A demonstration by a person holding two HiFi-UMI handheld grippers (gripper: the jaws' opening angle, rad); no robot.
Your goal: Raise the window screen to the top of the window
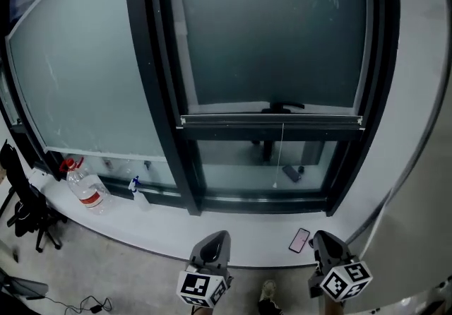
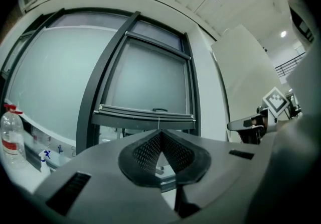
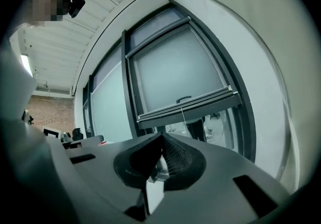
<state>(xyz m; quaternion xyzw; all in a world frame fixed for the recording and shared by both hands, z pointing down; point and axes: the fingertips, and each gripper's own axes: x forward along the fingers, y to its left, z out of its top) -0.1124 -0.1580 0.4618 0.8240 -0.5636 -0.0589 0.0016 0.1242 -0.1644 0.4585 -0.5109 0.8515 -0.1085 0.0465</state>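
The window screen [image 1: 272,31] is a grey mesh inside a dark frame and covers the upper part of the opening. Its bottom rail [image 1: 272,121] lies across the frame, with a small dark handle [image 1: 284,106] above it and a thin pull cord [image 1: 281,155] hanging below. That rail [image 2: 148,115] is straight ahead in the left gripper view, and the same rail [image 3: 188,105] shows tilted in the right gripper view. My left gripper [image 1: 219,236] and right gripper [image 1: 321,237] are side by side near the sill, well short of the window. Both are shut with nothing in them.
A white sill [image 1: 176,232] runs under the window. On it lie a pink phone [image 1: 299,239], a water bottle with a red cap [image 1: 88,192] and a small spray bottle [image 1: 138,192]. A black chair [image 1: 25,200] stands at the far left. A white wall [image 1: 424,130] is on the right.
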